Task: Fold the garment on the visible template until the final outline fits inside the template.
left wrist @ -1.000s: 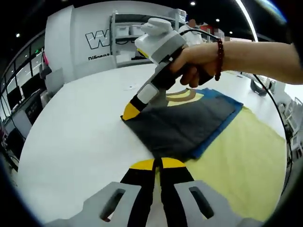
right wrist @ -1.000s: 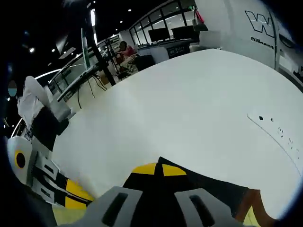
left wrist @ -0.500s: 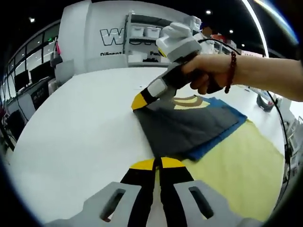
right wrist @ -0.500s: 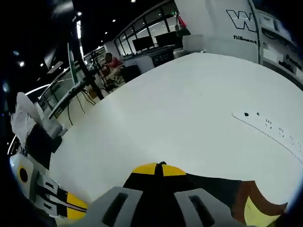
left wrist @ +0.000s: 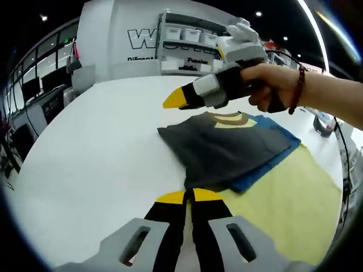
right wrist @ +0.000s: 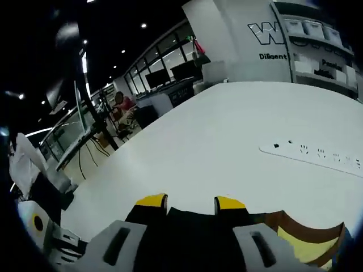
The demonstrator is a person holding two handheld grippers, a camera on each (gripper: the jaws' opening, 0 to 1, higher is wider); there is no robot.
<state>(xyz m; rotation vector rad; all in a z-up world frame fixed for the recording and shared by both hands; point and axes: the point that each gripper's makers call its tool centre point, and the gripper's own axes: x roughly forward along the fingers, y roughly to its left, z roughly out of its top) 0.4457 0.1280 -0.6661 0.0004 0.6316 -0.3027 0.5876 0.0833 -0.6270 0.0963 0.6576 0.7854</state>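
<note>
The folded shirt (left wrist: 227, 150) is lying partly on the yellow template (left wrist: 289, 204) just ahead of the clenched left claw (left wrist: 189, 196), the right claw (left wrist: 173, 100) is hovering released above its far corner, suggesting final checking.

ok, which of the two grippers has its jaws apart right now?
The right gripper, in the hand above the folded garment: a gap shows between its yellow tips. The left gripper has tips pressed together.

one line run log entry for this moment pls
left tool: shut, at garment edge | right tool: open, above garment | garment: folded, on yellow template
</note>
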